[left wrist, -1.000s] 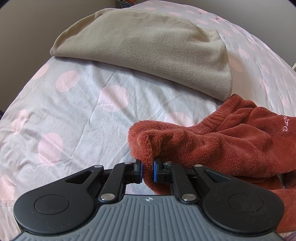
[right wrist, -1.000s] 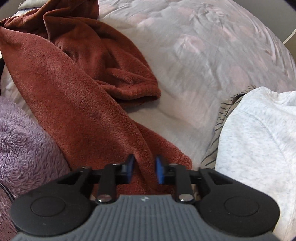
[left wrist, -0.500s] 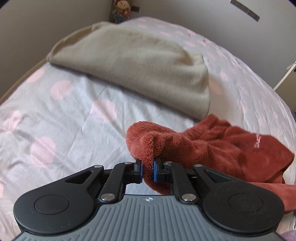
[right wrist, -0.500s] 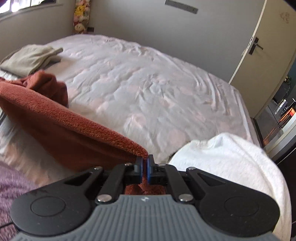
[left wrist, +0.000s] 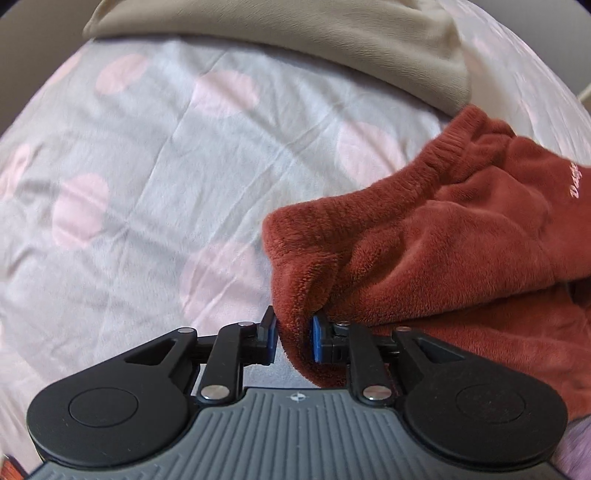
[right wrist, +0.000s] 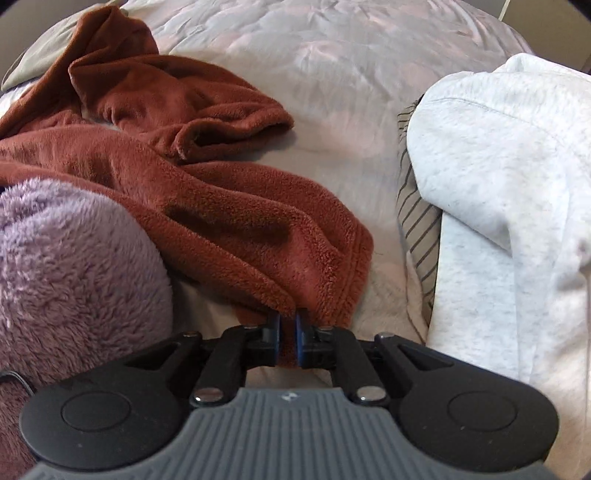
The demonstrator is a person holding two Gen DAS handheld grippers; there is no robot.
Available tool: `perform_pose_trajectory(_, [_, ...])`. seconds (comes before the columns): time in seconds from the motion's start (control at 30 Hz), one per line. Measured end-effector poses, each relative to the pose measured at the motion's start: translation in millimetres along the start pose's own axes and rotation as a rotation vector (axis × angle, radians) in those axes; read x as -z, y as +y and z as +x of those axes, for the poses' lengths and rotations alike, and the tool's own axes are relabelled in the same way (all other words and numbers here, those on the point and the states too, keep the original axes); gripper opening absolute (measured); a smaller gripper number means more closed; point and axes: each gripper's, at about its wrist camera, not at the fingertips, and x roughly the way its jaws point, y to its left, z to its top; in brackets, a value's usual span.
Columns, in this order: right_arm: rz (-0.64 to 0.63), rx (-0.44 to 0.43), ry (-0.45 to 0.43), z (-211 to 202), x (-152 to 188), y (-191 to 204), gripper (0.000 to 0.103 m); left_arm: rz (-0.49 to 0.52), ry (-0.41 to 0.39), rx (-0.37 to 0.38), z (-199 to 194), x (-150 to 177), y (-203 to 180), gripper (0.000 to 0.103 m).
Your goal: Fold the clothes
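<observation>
Left wrist view: the left gripper, its jaws narrowly parted, pinches a bunched fold of the rust-red fleece garment at lower centre. The garment trails to the right edge. Open pink-dotted grey bedsheet fills the left half; a flat beige fleece cloth spans the top.

Right wrist view: the right gripper, nearly closed, clamps the garment's ribbed hem. Only here: a shaggy lilac fabric lower left, a heathered white sweatshirt right, striped cloth beneath it.
</observation>
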Motion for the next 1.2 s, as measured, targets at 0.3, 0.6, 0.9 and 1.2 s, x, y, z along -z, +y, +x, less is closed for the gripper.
perform_pose_trajectory(0.3, [0.155, -0.052, -0.192, -44.0, -30.5, -14.3, 0.034, 0.167, -0.159, 0.045, -58.8, -20.4, -21.8, 0.053])
perform_pose_trajectory(0.6, [0.411, -0.088, -0.243, -17.7, -90.9, -3.4, 0.041, 0.266, -0.257, 0.132, -38.6, -72.8, -85.8, 0.054])
perform_pose_trajectory(0.9, [0.653, -0.052, -0.284, 28.4, -121.9, 15.9, 0.053, 0.292, -0.285, 0.195, 29.8, -125.7, -142.8, 0.057])
perform_pose_trajectory(1.2, [0.756, -0.076, -0.325, 75.0, -122.6, 38.7, 0.055, 0.281, -0.233, 0.211, 98.2, -138.1, -159.1, 0.059])
